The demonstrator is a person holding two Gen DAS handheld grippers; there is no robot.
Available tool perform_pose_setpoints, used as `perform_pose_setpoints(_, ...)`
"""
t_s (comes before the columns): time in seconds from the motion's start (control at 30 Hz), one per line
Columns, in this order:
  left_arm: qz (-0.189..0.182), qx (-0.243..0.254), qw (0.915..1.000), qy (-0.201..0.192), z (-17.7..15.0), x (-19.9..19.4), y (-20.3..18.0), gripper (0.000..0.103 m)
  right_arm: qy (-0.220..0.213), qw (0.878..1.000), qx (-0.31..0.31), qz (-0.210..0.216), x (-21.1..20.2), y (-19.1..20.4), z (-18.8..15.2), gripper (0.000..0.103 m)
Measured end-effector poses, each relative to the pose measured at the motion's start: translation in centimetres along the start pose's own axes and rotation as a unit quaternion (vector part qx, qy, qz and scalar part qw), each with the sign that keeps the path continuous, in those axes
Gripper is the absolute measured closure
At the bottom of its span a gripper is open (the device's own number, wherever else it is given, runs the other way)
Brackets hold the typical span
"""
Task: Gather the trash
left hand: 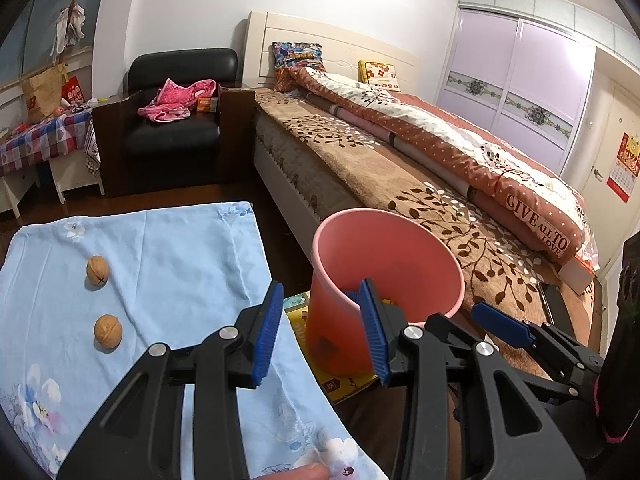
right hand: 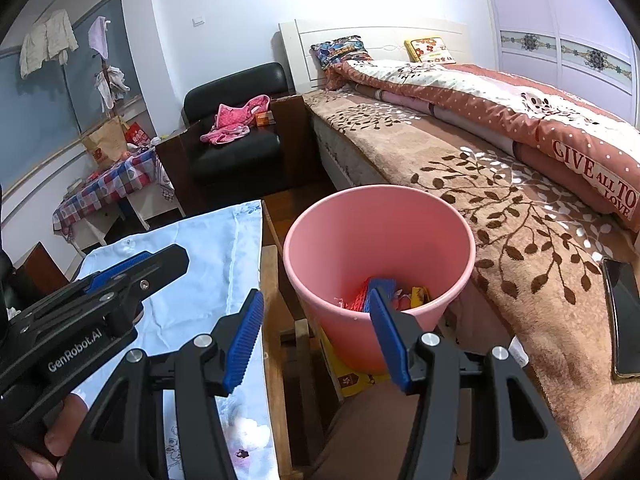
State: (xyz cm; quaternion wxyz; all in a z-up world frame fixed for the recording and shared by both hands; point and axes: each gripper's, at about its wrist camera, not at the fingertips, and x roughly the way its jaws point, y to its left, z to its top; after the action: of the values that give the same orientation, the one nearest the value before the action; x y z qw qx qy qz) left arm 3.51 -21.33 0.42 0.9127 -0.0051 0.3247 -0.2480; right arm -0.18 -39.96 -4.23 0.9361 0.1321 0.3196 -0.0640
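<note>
hovering l tool (left hand: pixel 320 332) open, r tool (right hand: pixel 316 336) over bin (right hand: pixel 380 220)

Left gripper (left hand: pixel 322 330) fingers spread, empty; right gripper (right hand: pixel 318 338) fingers spread, empty, angled downward.

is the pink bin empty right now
No, the right wrist view shows red, blue and yellow scraps lying at the bottom of the pink bin.

Both claws: black plastic linkage arms, silver round screws, ribbed blue pads. Left claw (left hand: pixel 320 332), right claw (right hand: pixel 318 338). White "GenRobot.AI" lettering on the left claw's black body.
</note>
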Motion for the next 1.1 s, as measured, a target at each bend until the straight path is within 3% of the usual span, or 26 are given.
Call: perform_pose_setpoints(1.1,0.017,-0.009,0.9998,0.006,-0.2,0.8,1.4,0.063,0.001,1.0,0.016,0.004,0.4,0.1,0.2,0.048)
